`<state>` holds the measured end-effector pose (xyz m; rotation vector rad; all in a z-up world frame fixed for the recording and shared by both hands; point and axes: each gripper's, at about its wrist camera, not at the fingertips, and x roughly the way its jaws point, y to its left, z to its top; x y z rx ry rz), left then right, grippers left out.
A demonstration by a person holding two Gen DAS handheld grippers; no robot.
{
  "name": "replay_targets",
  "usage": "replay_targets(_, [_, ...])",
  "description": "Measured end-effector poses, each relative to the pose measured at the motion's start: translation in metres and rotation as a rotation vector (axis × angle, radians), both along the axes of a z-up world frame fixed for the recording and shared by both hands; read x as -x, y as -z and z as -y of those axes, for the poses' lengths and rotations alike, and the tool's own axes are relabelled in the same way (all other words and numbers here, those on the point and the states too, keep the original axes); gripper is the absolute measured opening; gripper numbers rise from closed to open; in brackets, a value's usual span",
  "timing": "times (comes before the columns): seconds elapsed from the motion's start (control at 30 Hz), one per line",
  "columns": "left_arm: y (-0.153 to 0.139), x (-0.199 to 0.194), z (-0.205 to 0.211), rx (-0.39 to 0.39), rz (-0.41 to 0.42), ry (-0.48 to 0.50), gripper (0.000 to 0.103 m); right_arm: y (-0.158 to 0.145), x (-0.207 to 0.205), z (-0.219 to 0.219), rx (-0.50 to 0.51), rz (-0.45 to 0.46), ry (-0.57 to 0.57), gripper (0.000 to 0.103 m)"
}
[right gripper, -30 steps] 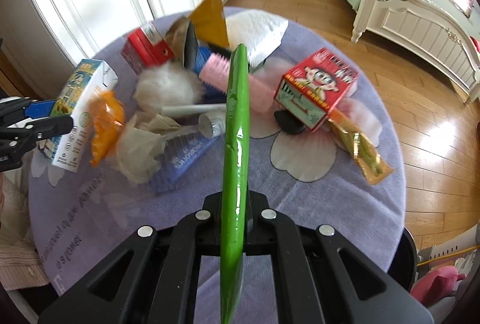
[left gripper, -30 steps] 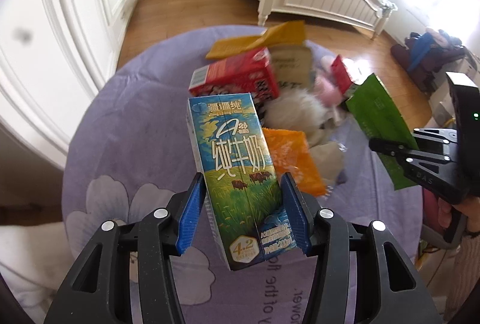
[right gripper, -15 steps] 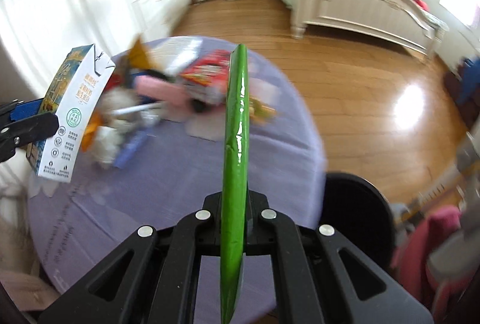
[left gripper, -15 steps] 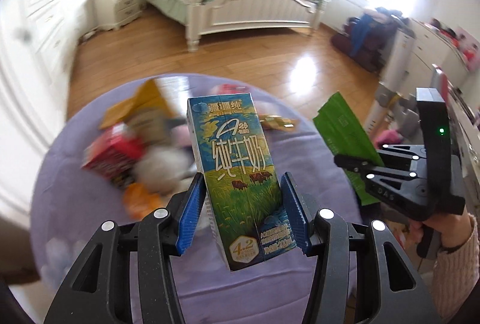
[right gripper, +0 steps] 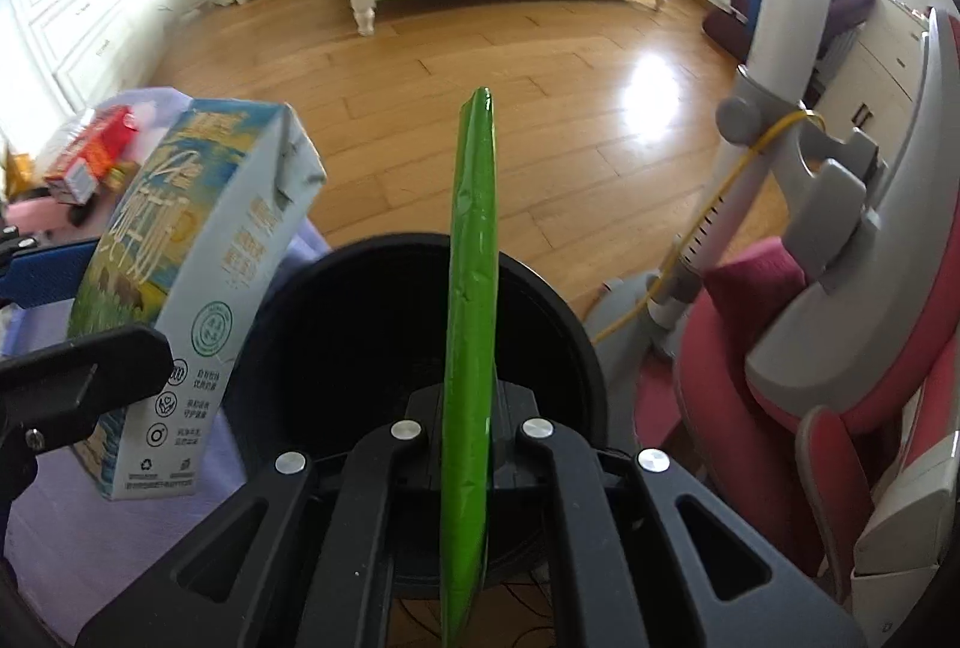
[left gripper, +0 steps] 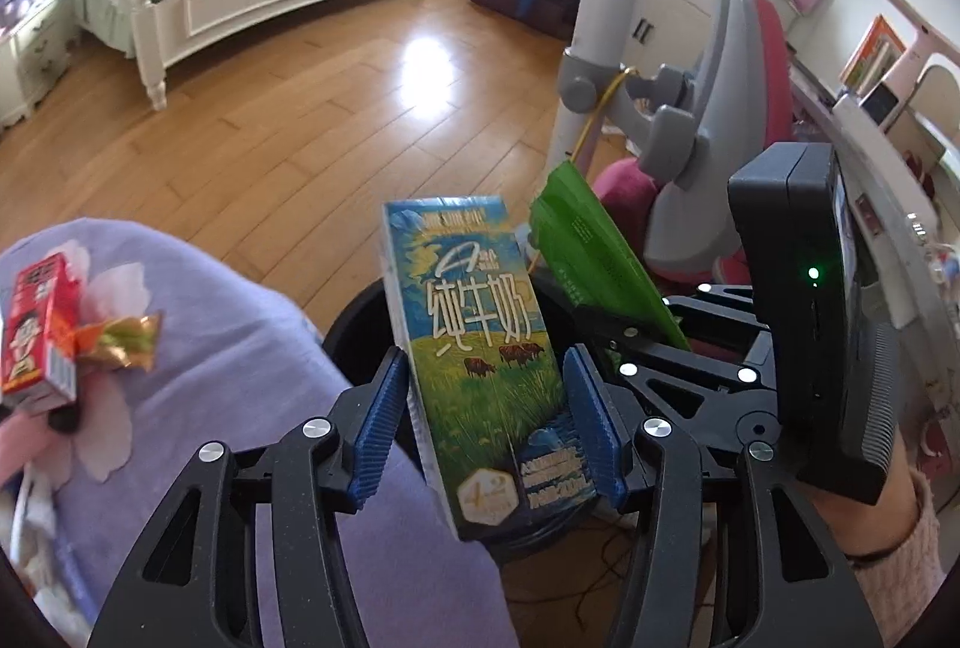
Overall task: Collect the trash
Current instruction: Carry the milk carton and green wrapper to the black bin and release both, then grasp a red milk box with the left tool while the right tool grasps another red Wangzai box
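My left gripper (left gripper: 486, 408) is shut on a blue-green milk carton (left gripper: 480, 348), held upright above the black trash bin (left gripper: 354, 312) at the table's edge. The carton also shows at the left of the right wrist view (right gripper: 198, 288). My right gripper (right gripper: 471, 426) is shut on a flat green wrapper (right gripper: 474, 288), seen edge-on over the open mouth of the bin (right gripper: 372, 324). The wrapper (left gripper: 594, 264) and the right gripper (left gripper: 678, 348) show just right of the carton in the left wrist view.
The round table with a purple flowered cloth (left gripper: 228, 348) lies at left, with a red box (left gripper: 36, 330) and an orange-gold wrapper (left gripper: 120, 342) on it. A pink and grey chair (right gripper: 840, 318) and a white pole (right gripper: 774, 66) stand right of the bin. Wooden floor and a bed lie beyond.
Both grippers have swung right, away from the trash pile on the table, and now hold the carton and green wrapper over the black bin. Both grips are unchanged.
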<state>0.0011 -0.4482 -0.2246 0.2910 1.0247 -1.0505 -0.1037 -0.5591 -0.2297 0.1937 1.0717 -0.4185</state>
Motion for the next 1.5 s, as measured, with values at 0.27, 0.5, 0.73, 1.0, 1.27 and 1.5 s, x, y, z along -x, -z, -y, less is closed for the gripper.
replay_targets(0.27, [0.011, -0.011, 0.015, 0.008, 0.027, -0.015, 0.083, 0.016, 0.003, 0.018, 0.066, -0.03, 0.059, 0.065])
replay_targets(0.5, [-0.006, -0.022, -0.026, 0.026, 0.066, -0.107, 0.083, -0.003, -0.009, -0.006, 0.065, 0.04, 0.003, 0.077])
replay_targets(0.73, [-0.032, -0.041, -0.137, 0.004, 0.169, -0.297, 0.083, -0.031, -0.053, -0.07, -0.015, 0.128, -0.198, 0.077])
replay_targets(1.0, [-0.037, -0.09, -0.285, -0.145, 0.352, -0.355, 0.083, -0.04, -0.12, -0.154, -0.084, 0.134, -0.408, 0.077])
replay_targets(1.27, [-0.003, -0.146, -0.325, -0.233, 0.375, -0.09, 0.083, -0.044, -0.167, -0.189, -0.129, 0.111, -0.398, 0.077])
replay_targets(1.5, [0.02, -0.173, -0.336, -0.175, 0.308, 0.009, 0.083, -0.039, -0.214, -0.202, -0.129, 0.072, -0.341, 0.077])
